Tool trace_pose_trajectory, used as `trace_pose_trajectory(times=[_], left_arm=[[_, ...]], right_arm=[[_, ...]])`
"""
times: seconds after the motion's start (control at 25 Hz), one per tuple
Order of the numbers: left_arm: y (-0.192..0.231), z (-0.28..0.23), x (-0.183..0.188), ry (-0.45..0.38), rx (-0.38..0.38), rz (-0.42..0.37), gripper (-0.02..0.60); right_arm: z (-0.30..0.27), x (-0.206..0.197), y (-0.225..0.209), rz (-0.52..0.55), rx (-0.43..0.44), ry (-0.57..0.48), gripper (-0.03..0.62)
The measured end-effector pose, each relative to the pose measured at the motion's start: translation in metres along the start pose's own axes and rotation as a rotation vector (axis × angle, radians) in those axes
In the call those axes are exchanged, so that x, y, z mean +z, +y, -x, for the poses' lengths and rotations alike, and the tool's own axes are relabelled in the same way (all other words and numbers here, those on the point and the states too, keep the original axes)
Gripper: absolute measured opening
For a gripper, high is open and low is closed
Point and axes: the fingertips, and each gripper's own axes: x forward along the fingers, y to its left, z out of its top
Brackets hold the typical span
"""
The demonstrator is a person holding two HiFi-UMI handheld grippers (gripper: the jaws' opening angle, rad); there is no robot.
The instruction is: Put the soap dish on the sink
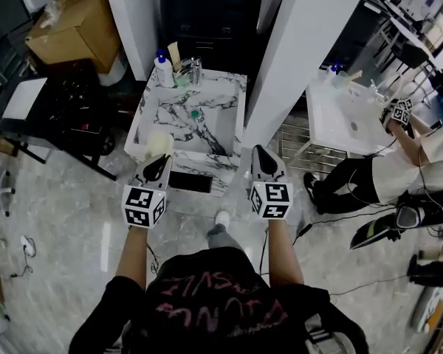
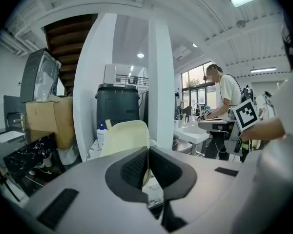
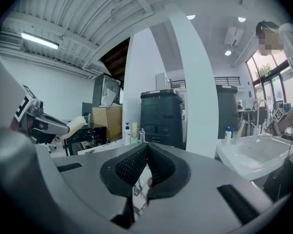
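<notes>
The cream soap dish (image 1: 159, 142) stands upright in my left gripper (image 1: 158, 162), which is shut on its lower edge, above the near-left corner of the marble sink (image 1: 233, 94). In the left gripper view the soap dish (image 2: 124, 136) rises between the closed pads of the left gripper (image 2: 148, 154). My right gripper (image 1: 258, 155) hangs just off the sink's near-right corner, shut, with nothing held. Its pads meet in the right gripper view (image 3: 147, 151), where the soap dish (image 3: 77, 125) shows at far left.
On the sink's back rim stand a soap bottle (image 1: 163, 70) and a faucet (image 1: 194, 71). A white pillar (image 1: 295, 43) rises right of it. Further right is a white sink (image 1: 340, 116) with another person (image 1: 399, 172). A black table (image 1: 59, 102) and a cardboard box (image 1: 74, 24) stand left.
</notes>
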Motion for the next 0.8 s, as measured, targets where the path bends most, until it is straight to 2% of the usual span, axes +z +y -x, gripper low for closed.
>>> trace_pose_trajectory(times=[0.12,0.48,0.8], left_arm=[[0.007,-0.031,0.011,-0.001,-0.001,0.026,0.025],[0.018,-0.125,0.039,0.018,-0.007,0.023,0.025],[0.02,-0.181,0.048,0.051,0.001,0.007,0.025]], right_arm=[[-0.025,0.007,-0.018,0.005,0.008,-0.007,0.009],[-0.099,0.013,-0.081,0.004,0.011,0.022,0.009],[-0.143,0.015,-0.124,-0.024,0.024,0.012,0.009]])
